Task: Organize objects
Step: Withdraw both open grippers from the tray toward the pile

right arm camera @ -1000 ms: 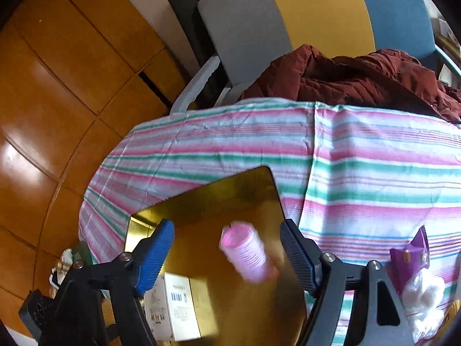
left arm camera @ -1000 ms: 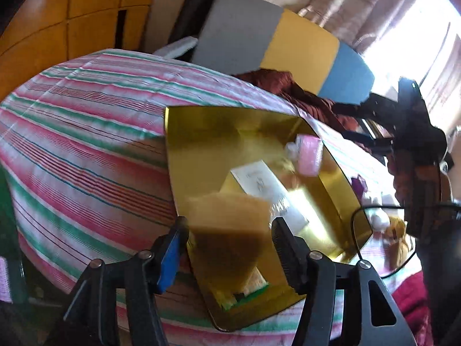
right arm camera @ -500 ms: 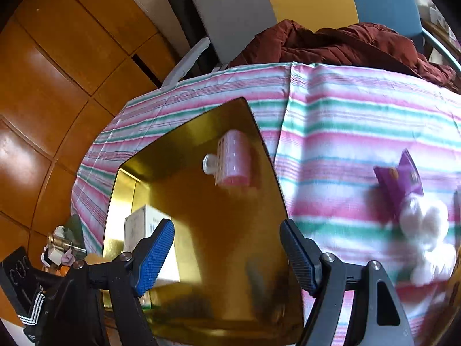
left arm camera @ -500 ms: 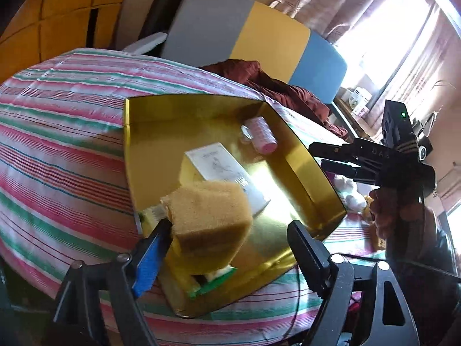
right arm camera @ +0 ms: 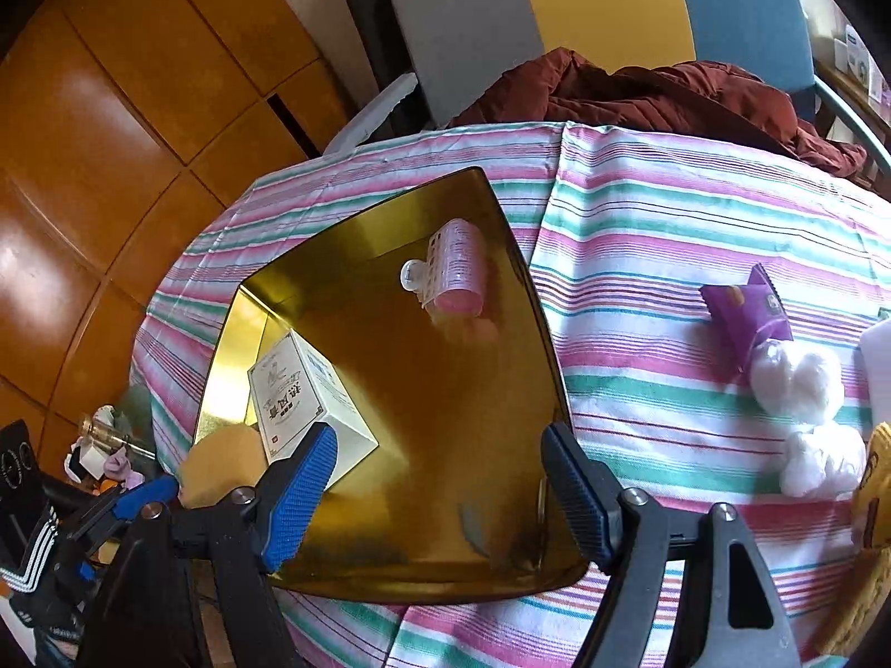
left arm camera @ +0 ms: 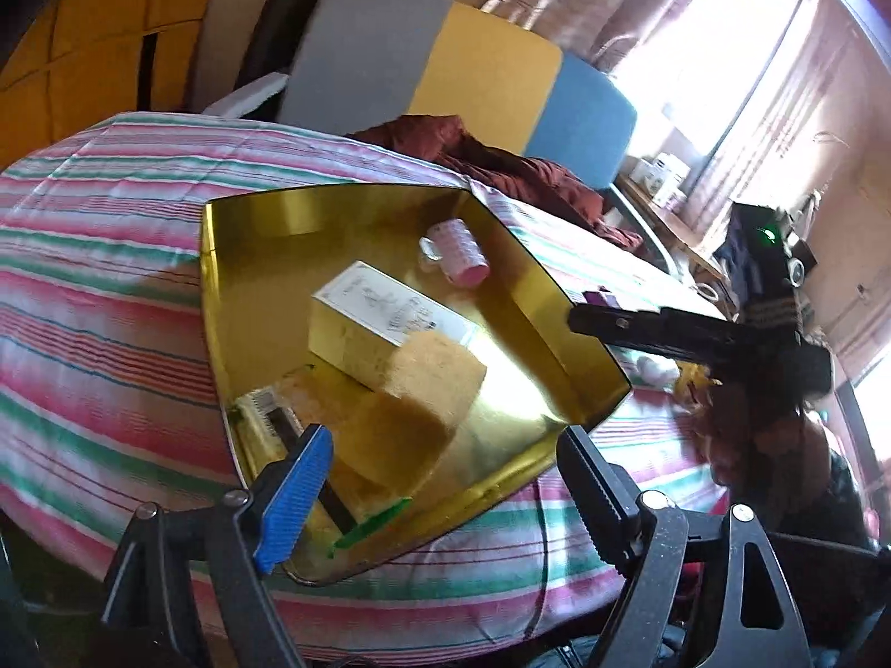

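Left gripper (left arm camera: 440, 479) is spread and empty, the sponge (left arm camera: 429, 384) just ahead in the tray (left arm camera: 579, 373); right gripper (right arm camera: 440, 492) is gaping, empty; the pouch (right arm camera: 746, 314) and cotton balls (right arm camera: 802, 384) lie ahead-right, nearer the right; farther in the tray, box (right arm camera: 303, 395), then roller (right arm camera: 456, 267).

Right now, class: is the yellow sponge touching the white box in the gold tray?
Touching. The left wrist view shows the sponge lying against the white box's near end, with no gap between them.
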Demonstrator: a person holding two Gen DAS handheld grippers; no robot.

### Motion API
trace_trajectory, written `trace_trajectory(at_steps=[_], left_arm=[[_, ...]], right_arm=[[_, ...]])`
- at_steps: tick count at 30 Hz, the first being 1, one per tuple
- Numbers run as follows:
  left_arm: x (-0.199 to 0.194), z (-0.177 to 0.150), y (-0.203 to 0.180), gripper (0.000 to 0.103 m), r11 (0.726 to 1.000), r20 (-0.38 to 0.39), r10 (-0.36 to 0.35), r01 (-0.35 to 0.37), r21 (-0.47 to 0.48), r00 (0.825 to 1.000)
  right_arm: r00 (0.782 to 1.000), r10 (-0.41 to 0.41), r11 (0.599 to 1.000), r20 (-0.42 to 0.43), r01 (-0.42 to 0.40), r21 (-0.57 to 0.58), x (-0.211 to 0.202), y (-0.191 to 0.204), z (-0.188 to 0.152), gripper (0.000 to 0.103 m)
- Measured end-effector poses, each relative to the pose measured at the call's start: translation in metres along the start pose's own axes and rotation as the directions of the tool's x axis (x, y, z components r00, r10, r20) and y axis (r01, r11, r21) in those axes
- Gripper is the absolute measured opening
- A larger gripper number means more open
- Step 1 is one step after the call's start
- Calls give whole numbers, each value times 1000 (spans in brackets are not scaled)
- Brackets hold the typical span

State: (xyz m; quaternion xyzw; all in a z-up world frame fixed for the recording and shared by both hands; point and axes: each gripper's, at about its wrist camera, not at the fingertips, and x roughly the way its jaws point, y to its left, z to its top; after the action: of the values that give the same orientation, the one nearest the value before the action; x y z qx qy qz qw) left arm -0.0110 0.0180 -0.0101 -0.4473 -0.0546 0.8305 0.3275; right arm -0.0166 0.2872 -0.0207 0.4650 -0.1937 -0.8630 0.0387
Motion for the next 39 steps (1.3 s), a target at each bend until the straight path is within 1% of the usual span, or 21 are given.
trace_trajectory(at_steps=[2, 4, 6, 7, 8, 9, 10, 14, 15, 17, 22, 27, 33, 39], left_arm=[[-3, 2, 2, 83, 1000, 16, -1, 1, -28, 1000], [-7, 7, -1, 83, 999, 39, 28, -27, -31, 999], [-13, 13, -8, 86, 995, 81, 96, -94, -29, 992], [-15, 16, -11, 87, 990, 97, 142, -140, -26, 985], [-17, 18, -15, 90, 981, 117, 192, -190, -22, 974], [-19, 20, -18, 91, 973, 136, 231, -231, -16, 963], [-22, 22, -23, 91, 962, 164, 271, -274, -9, 948], [-29, 25, -35, 95, 930, 228, 350, -367, 32, 908], [-29, 24, -38, 95, 923, 236, 363, -383, 43, 901], [-28, 25, -42, 95, 916, 240, 373, -396, 56, 896], [-25, 27, -52, 95, 913, 250, 366, -398, 90, 896], [-20, 29, -64, 95, 912, 254, 350, -390, 127, 901], [-12, 30, -82, 95, 912, 249, 322, -369, 177, 914], [-1, 28, -97, 95, 913, 227, 293, -342, 220, 929]], right_arm=[[1000, -5, 1000, 7, 5, 4, -4, -2, -2, 77], [1000, -18, 1000, 14, 18, 6, -8, -3, -5, 77], [999, -39, 999, 22, 39, -1, -12, -4, -9, 77], [998, -52, 999, 25, 52, -7, -13, -3, -10, 77], [998, -63, 998, 29, 63, -12, -14, -3, -11, 77], [996, -76, 997, 36, 77, -23, -16, -2, -14, 77], [995, -86, 996, 43, 87, -34, -17, 0, -15, 77], [991, -118, 989, 69, 123, -82, -22, 7, -20, 78], [990, -119, 988, 72, 125, -86, -23, 8, -21, 78], [990, -118, 988, 76, 124, -90, -24, 8, -22, 78], [989, -121, 988, 89, 129, -83, -30, 5, -23, 78], [985, -138, 987, 104, 145, -63, -40, -3, -26, 78], [976, -177, 983, 126, 181, -26, -56, -22, -28, 78], [966, -217, 976, 137, 217, 17, -69, -45, -31, 78]])
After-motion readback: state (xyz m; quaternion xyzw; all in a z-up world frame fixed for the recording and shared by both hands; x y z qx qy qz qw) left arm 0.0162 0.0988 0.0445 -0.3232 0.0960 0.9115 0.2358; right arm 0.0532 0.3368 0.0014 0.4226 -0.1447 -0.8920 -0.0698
